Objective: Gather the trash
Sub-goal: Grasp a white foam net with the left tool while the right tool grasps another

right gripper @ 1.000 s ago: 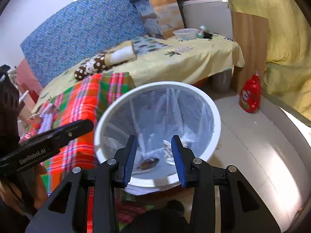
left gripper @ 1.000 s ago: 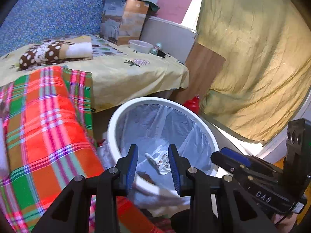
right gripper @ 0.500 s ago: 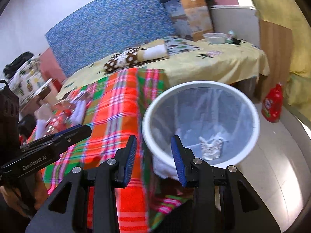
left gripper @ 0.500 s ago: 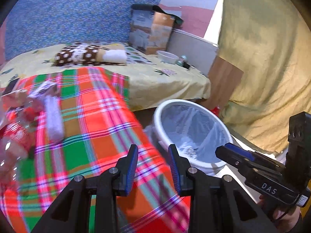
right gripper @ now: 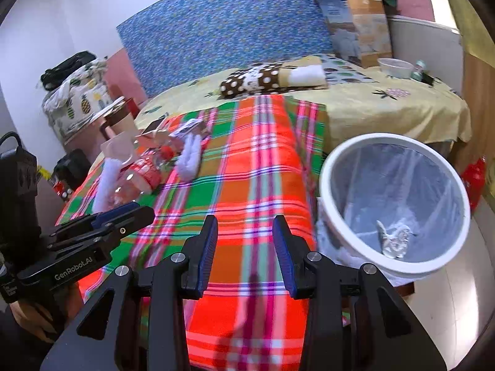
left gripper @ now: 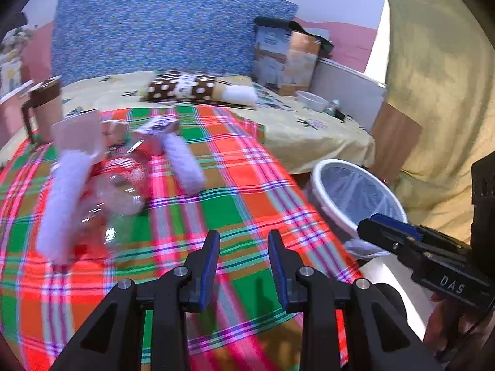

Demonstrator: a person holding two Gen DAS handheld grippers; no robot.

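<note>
Plaid blanket [left gripper: 247,191] on a bed holds a trash pile [left gripper: 117,167]; both the left gripper [left gripper: 243,266] and right gripper [right gripper: 245,253] have fingers open, empty, beside a white bin [right gripper: 328,185].

Black gripper frames [left gripper: 243,266], blue-padded fingers [right gripper: 208,241], silver screws.

light: bright, even indoor | blur: motion smear on trash [left gripper: 92,185], left of frame | glare: floor [right gripper: 458,293], lower right | edges: fisheye bend, dark corners
</note>
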